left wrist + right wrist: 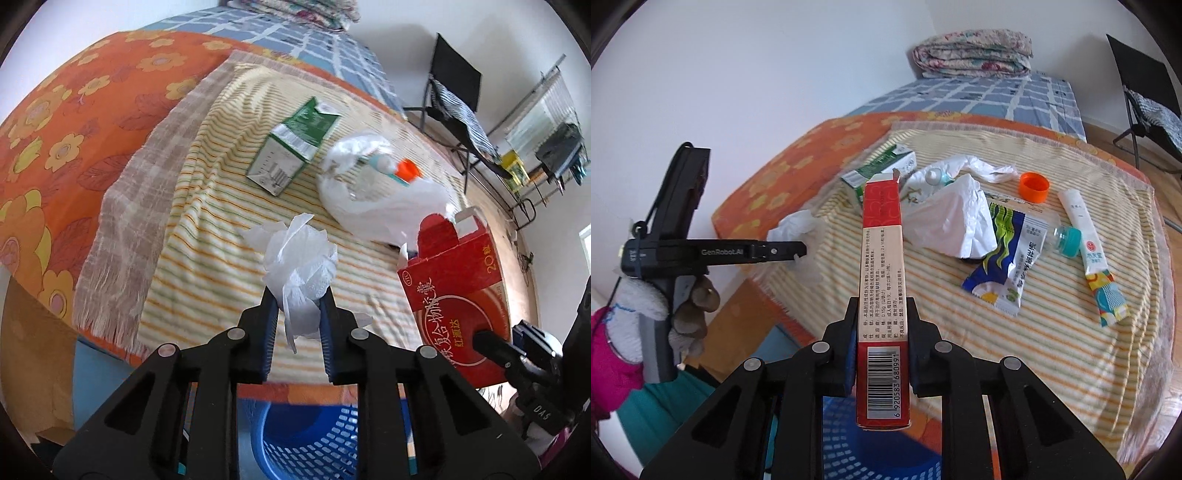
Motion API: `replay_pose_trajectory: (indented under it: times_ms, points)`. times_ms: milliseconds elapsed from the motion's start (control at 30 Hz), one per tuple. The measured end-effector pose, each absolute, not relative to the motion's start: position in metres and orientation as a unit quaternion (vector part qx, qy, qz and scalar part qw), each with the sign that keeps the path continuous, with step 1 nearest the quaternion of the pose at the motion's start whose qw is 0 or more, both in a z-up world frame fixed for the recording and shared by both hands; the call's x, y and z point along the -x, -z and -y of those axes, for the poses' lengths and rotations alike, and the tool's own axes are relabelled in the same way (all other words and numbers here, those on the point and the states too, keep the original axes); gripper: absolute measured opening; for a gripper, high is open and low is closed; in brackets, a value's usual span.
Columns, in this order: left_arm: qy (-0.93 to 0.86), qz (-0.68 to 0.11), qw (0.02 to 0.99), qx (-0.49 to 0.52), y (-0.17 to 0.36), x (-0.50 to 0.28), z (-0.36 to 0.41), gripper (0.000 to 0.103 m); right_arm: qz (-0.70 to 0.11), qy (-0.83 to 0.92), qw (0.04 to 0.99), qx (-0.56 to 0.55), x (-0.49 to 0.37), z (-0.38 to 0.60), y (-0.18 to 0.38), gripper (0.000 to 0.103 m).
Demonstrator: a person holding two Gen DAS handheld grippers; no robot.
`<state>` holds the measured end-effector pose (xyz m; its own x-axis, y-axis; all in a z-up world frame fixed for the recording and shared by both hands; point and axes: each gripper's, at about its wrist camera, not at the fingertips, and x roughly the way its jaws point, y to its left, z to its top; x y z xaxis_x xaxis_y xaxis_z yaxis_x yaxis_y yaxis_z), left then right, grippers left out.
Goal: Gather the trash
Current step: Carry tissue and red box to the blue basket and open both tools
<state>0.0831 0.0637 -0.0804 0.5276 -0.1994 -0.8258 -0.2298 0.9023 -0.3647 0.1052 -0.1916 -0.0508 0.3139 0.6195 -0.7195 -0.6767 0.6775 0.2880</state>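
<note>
Crumpled tissue (301,258) and red box (882,280) held above blue basket (306,439).

1. The left gripper (298,301) is matte black, with angular linkage arms that carry round silver pivot pins and triangular cut-outs.
2. Its jaws are lined with ribbed dark-blue pads (272,334).
3. The right gripper (882,317) has the same black build, silver pins and blue-lined jaws.
4. From the right wrist view the left gripper's slim black side reads "GenRobot.AI" in pale lettering, with a small screw near the tip and a white label, too small to read, at the rear.
5. A thin black cable runs along its upright black and grey handle.
6. The left hand (689,314) wears a grey-white knitted glove, perhaps soiled brown at the fingers, beside a magenta sleeve.
</note>
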Motion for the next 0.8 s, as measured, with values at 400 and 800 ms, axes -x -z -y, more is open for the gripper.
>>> replay_pose_trajectory:
  times_ms: [400,800]
  points:
    - [0.039,-0.493,0.851,0.178,0.081,-0.033,-0.012,0.020,-0.410,-0.411,0.813,0.048,-0.046,0.228,0.045,0.019]
    - [0.064,-0.549,0.821,0.140,0.130,0.021,0.028,0.020,-0.444,-0.419,0.788,0.074,-0.005,0.240,0.082,0.019]
